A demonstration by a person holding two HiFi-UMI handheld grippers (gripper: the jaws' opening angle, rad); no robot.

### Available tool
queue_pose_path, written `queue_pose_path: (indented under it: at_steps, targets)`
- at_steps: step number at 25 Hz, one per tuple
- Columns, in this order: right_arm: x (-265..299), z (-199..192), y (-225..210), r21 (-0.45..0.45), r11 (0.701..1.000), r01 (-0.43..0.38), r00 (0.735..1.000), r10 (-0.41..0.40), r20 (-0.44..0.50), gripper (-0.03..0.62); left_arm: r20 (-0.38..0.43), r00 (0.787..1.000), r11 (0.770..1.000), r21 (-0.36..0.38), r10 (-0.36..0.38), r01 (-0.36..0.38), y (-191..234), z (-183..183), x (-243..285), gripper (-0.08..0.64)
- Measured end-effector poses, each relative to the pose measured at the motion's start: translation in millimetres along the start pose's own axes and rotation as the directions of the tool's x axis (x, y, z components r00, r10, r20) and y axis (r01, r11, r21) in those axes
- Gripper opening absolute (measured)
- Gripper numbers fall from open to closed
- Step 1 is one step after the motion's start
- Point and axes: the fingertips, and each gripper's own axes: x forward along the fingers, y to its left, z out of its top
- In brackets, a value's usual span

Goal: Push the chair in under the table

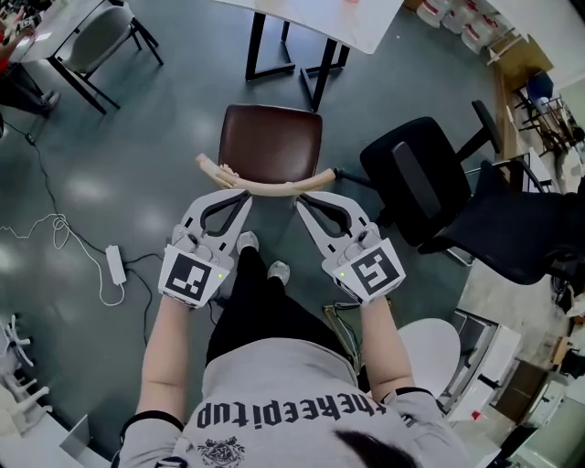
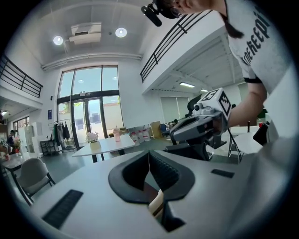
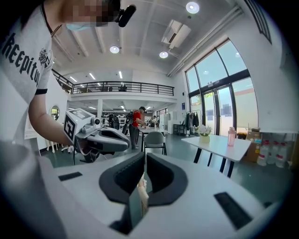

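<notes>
**Both grippers closed at the chair's backrest**

The only readable writing is the print across the person's grey shirt [image 1: 274,402]. It appears upside down in the head view and seems to say "thekeepitup". Each gripper carries one cube with a square black-and-white marker and no words, so there are two: the left cube [image 1: 193,276] and the right cube [image 1: 374,271].

There is one chair [image 1: 271,142] with a brown seat and one curved backrest [image 1: 274,189] of pale wood. Just beyond the chair stands one white table [image 1: 366,23] on black legs. One black office chair [image 1: 411,178] stands just right of the chair. One grey chair [image 1: 96,37] stands well off to its far left. One white power strip [image 1: 115,264] lies on the floor to its near left.

The chair's seat is clear of the tabletop, not under it, and the backrest faces the person. The left gripper [image 1: 239,195] has its jaws together with nothing clamped, and its tip is at the left half of the backrest. The right gripper [image 1: 303,203] is also closed and empty, with its tip at the right half. In each gripper view a sliver of the pale wood shows just below the meeting jaws.
</notes>
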Motion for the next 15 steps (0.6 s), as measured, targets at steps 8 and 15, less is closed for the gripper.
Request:
queue_pose_path:
  at_steps: [8,15]
  targets:
    - [20,-41,-14,-0.037,0.999,-0.029,0.996,0.026,-0.082,0.014,-0.078,0.996,0.998,0.04,-0.046,0.049,5,-45,21,0.017]
    - [40,-84,-20,-0.053,0.996,-0.068,0.983,0.058,-0.172,0.014,-0.152,0.982,0.993,0.035,-0.108,0.115,7,-92,33,0.018]
